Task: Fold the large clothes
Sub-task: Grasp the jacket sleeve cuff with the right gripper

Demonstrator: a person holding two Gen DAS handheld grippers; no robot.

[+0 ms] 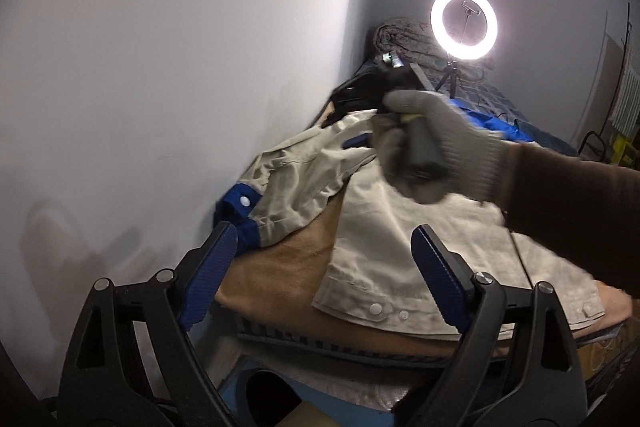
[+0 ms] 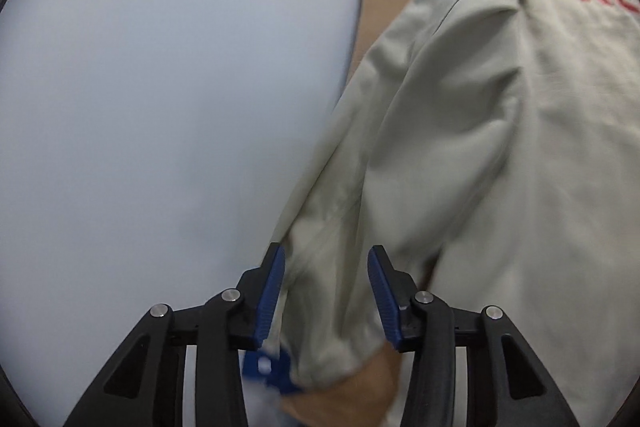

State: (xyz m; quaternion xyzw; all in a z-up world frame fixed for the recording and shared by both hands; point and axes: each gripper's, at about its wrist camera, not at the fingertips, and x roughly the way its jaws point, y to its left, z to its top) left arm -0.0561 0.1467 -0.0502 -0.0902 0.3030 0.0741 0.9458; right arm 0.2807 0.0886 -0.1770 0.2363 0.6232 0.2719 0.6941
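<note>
A beige jacket with blue cuffs lies spread on a brown cloth against the wall. Its left sleeve, ending in a blue cuff with a white snap, is bunched at the wall side. My left gripper stands open above the jacket's near hem, nothing between its fingers. A grey-gloved hand holds the right gripper over the far part of the jacket, blurred. In the right wrist view the jacket shows red letters, and the right gripper straddles the sleeve with its pads apart from the fabric, near the blue cuff.
A pale wall runs close along the left of the jacket. A lit ring light on a tripod stands at the back, beside a rolled blanket. Blue fabric lies behind the gloved hand. A dark ribbed edge borders the surface.
</note>
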